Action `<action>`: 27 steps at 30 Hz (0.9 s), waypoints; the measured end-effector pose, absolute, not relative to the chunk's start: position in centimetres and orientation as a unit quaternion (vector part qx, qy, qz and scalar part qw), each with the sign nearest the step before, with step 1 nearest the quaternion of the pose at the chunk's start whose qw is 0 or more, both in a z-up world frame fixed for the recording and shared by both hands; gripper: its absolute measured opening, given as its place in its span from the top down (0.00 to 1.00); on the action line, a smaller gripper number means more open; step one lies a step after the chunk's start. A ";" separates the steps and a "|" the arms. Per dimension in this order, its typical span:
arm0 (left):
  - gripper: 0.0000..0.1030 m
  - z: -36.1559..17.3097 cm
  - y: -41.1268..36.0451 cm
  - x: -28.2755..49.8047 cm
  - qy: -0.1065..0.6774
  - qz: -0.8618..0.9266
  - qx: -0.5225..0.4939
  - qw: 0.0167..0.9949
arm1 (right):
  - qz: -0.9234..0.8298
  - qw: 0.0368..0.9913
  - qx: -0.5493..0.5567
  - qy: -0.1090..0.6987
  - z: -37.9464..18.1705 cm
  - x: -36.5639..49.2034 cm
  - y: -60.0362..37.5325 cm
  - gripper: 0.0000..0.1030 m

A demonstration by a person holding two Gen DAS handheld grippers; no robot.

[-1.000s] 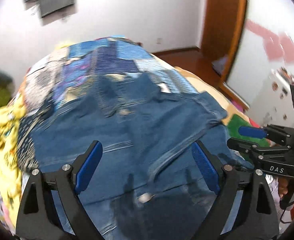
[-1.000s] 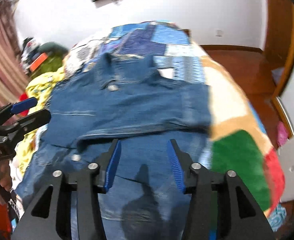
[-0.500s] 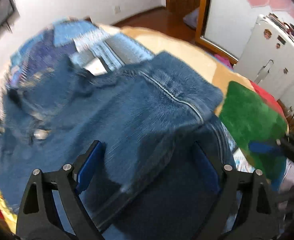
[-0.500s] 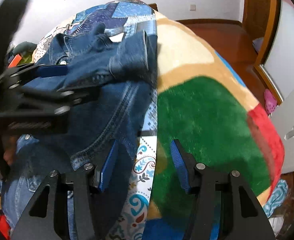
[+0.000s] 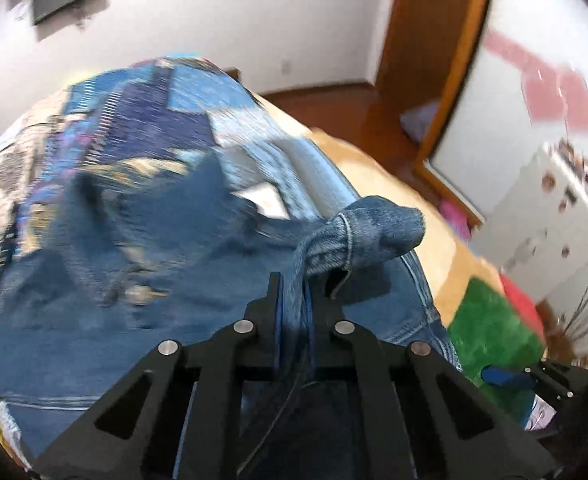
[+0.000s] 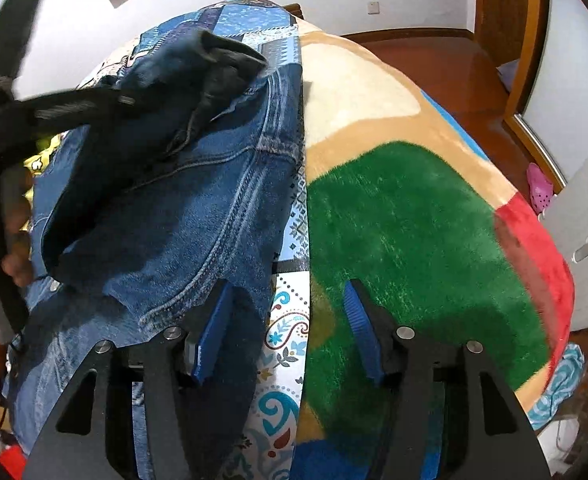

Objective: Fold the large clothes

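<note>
A blue denim jacket (image 5: 142,280) lies spread on a bed with a patchwork cover. My left gripper (image 5: 295,292) is shut on a bunched denim sleeve cuff (image 5: 373,236) and holds it lifted above the jacket. In the right wrist view the jacket (image 6: 198,208) covers the left half, and the left gripper (image 6: 106,98) shows blurred above it with the lifted cloth. My right gripper (image 6: 288,328) is open and empty, low over the jacket's right edge and the bed cover.
A green, red and tan fleece blanket (image 6: 405,240) covers the bed's right side. A yellow cloth (image 6: 42,160) lies at the left. A wooden door frame (image 5: 445,80) and white cabinet (image 5: 553,220) stand at the right. The right gripper (image 5: 533,376) shows at lower right in the left wrist view.
My left gripper has shut on the denim cuff and lifted it. My right gripper has opened wider and stayed over the jacket's right edge.
</note>
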State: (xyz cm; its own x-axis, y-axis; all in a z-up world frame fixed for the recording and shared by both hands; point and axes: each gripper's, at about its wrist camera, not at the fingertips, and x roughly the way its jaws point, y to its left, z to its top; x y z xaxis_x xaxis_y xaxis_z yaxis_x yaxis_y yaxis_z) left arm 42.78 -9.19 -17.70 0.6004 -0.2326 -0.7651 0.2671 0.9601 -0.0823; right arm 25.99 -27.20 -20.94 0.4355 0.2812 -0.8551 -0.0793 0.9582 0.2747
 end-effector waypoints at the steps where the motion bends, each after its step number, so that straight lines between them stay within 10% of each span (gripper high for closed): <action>1: 0.94 -16.7 -7.9 42.3 0.414 -0.135 0.014 0.900 | 0.109 0.844 0.098 0.516 -20.5 26.0 -27.1 0.47; 14: 0.96 -11.3 7.3 38.8 0.391 -0.070 -0.074 0.915 | 0.141 0.843 0.075 0.515 -20.0 28.8 -22.7 0.36; 20: 0.55 -14.6 4.9 40.1 0.450 -0.122 -0.082 0.881 | 0.138 0.826 0.077 0.540 -21.8 28.3 -22.6 0.24; 27: 0.48 -18.8 0.0 45.9 0.507 -0.172 -0.084 0.841 | 0.153 0.821 0.091 0.543 -22.2 28.2 -23.2 0.23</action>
State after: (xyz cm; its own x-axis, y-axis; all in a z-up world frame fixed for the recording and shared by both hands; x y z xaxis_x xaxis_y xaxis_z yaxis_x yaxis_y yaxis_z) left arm 45.89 0.01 -18.77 0.4273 -0.3742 -0.8230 0.2043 0.9267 -0.3153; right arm 28.16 -23.20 -22.17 0.3642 0.3497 -0.8632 -0.1524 0.9367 0.3152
